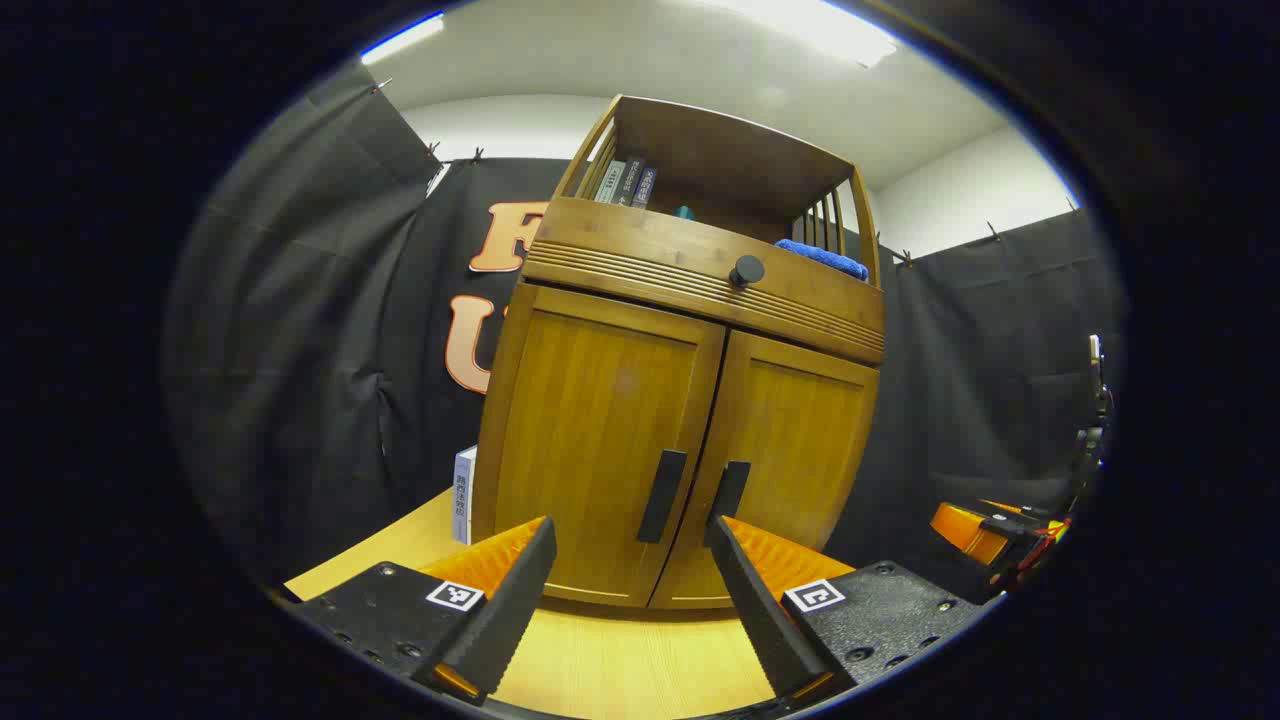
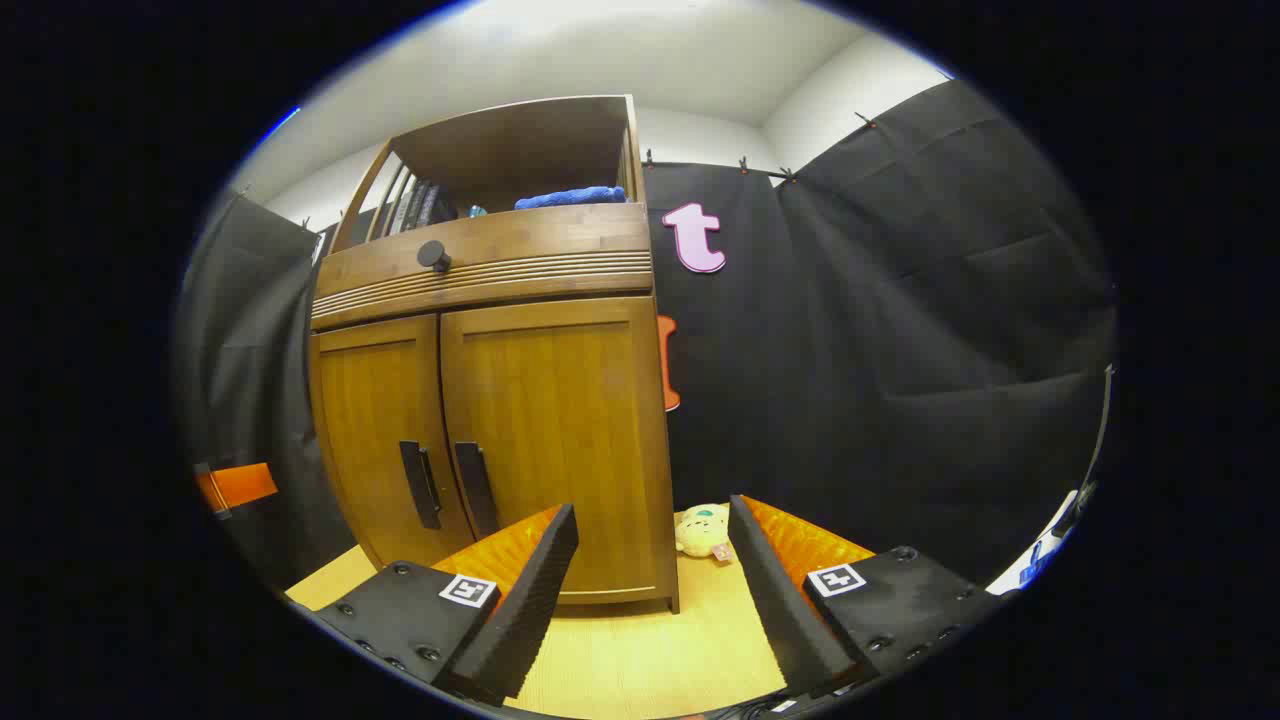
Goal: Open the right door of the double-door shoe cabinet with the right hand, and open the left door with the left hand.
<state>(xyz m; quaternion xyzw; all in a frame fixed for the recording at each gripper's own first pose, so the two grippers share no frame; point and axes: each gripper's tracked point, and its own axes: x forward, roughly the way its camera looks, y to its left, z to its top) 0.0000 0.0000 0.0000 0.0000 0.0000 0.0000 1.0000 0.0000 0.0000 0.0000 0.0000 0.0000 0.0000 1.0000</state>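
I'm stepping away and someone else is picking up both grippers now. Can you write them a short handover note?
Left gripper: open, holding nothing, facing the cabinet's two door handles, short of them.
Right gripper: open, holding nothing, aimed past the cabinet's right edge toward a small plush toy on the table.
Shoe cabinet: both doors closed; left door handle and right door handle sit side by side at the centre seam.
Done: nothing yet.
Left: right gripper opens the right door, left gripper the left door.
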